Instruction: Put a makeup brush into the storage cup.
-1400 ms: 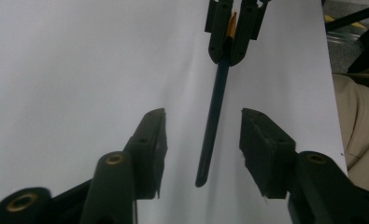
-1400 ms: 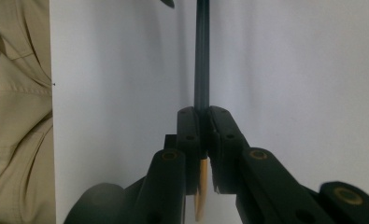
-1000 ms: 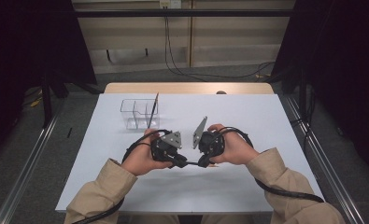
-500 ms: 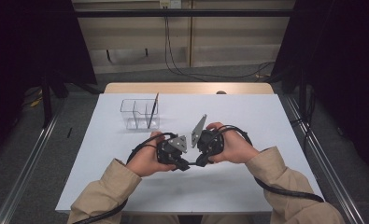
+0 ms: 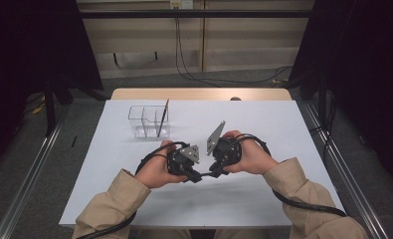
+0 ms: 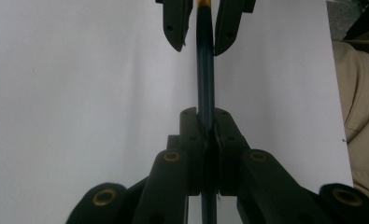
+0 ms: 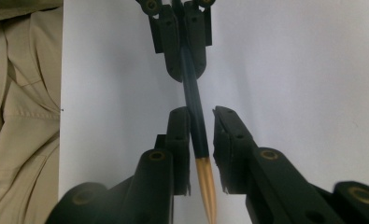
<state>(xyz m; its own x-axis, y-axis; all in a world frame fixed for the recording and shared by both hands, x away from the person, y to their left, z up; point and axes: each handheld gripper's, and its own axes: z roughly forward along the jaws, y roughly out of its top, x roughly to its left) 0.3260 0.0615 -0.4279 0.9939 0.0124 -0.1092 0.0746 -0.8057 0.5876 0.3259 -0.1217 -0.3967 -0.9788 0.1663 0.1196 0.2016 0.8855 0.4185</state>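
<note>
We judge the step in hand to be a handover of the dark pen from one claw to the other, above the white desk and well on the person's side of the clear organiser.

The left claw is clamped tight on the pen's dark barrel, its jaws pressed together with the barrel between them. The right claw stands narrowly apart around the same pen: the barrel lies against one jaw while the other jaw is clear of it, so nothing is gripped there yet. The gold tip points back toward the right claw's base.

To do this well, we would centre the barrel between the right jaws first, then close them on the dark part of the barrel, not on the tapered gold end, which would likely slip. We would keep the left grip firm until the right one is sure, and keep both claws in line so the pen is not bent or twisted.

A second pen stands tilted in the organiser.
</note>
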